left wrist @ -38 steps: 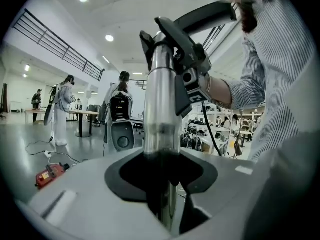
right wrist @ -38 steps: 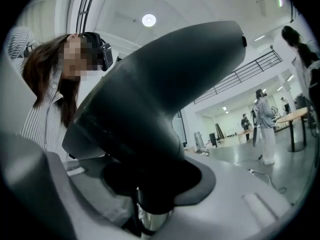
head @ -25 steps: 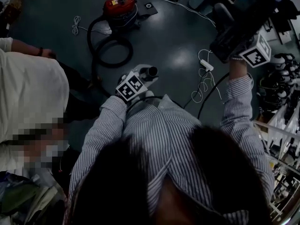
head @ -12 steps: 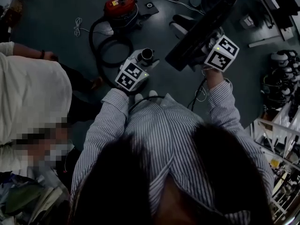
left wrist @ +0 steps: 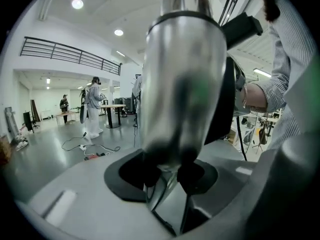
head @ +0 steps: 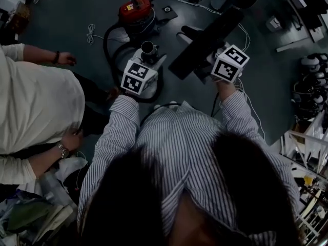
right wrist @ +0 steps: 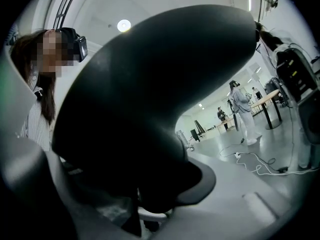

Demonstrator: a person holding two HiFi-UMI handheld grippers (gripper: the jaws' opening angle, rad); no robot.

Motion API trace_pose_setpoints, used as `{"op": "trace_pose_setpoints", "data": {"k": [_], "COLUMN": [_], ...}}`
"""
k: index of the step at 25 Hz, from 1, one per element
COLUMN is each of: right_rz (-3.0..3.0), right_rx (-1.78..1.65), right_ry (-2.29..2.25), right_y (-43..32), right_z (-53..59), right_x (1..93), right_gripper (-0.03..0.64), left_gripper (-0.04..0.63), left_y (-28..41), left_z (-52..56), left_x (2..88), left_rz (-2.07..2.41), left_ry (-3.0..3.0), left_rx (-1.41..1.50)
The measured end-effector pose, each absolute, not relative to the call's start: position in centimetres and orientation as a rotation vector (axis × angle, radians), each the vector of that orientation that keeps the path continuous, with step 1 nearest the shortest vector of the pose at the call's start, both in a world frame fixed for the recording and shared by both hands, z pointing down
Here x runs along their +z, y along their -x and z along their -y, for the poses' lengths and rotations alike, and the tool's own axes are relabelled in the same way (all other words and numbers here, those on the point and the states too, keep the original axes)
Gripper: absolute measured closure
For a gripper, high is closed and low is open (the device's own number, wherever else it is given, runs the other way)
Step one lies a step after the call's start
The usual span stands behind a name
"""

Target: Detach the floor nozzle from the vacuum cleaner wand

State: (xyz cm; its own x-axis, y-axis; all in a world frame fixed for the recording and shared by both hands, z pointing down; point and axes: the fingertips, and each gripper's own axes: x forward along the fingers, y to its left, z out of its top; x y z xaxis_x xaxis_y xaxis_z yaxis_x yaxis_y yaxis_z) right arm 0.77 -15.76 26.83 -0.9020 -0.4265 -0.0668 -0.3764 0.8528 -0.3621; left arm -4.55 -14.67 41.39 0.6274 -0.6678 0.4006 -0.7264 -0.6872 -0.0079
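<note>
Floor (head: 51,19), dark and glossy, was seen under everything in the head view. Most of that view's lower half was filled by a person in a striped shirt (head: 179,147), whose arms were stretched forward with a gripper in each hand. A second person in a pale shirt (head: 36,106) was seen at the left edge.

A red vacuum cleaner (head: 136,10) was stood on the floor near the top of the head view. A black hose (head: 106,40) was looped from it toward the striped sleeves.

The floor nozzle (head: 202,44), long and black, was held up off the floor at a slant by the right gripper (head: 214,58). In the right gripper view the fingers were closed on the dark, curved neck of the nozzle (right wrist: 150,99), which filled most of that view.

The wand (head: 148,50), a silver tube, was gripped by the left gripper (head: 149,60), with its open end turned up toward the camera. In the left gripper view the fingers were clamped around the wand (left wrist: 182,84).

Nozzle and wand were held side by side but apart, not joined.

A small coil of white cord (head: 92,33) was left on the floor to the left of the hose.
</note>
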Motion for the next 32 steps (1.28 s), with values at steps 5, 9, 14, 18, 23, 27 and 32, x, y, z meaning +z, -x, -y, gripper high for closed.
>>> {"op": "trace_pose_setpoints", "data": {"k": [5,9,14,18,23,27,32], "right_rz": [-2.874,-2.895,-2.893,-2.896,-2.905,-2.907,-2.909], "right_rx": [-0.551,-0.547,-0.539,-0.541,-0.540,-0.543,-0.567], "right_ry": [0.649,0.645,0.649,0.653,0.649,0.642,0.634], "right_y": [-0.4,-0.5,-0.5,-0.6,-0.4,-0.3,0.2], "right_z": [15.6,14.9,14.9,14.5,14.1,14.4,14.5], "right_x": [28.1,28.6,28.8,28.7,29.1,29.4,29.5], "right_gripper": [0.472,0.472,0.472,0.472,0.472,0.472,0.472], "left_gripper": [0.437,0.437,0.437,0.437,0.437,0.437,0.437], "left_y": [5.2,5.1,4.8,4.7,4.5,4.6,4.8], "left_z": [14.8,14.2,14.2,14.0,13.6,13.8,13.9], "left_x": [41.3,41.3,41.0,41.1,41.1,41.1,41.2], "left_rz": [1.185,1.201,1.193,1.196,1.189,1.184,1.173], "left_ry": [-2.661,-2.663,-2.673,-2.678,-2.671,-2.674,-2.675], "left_rx": [0.553,0.564,0.575,0.590,0.588,0.592,0.591]}}
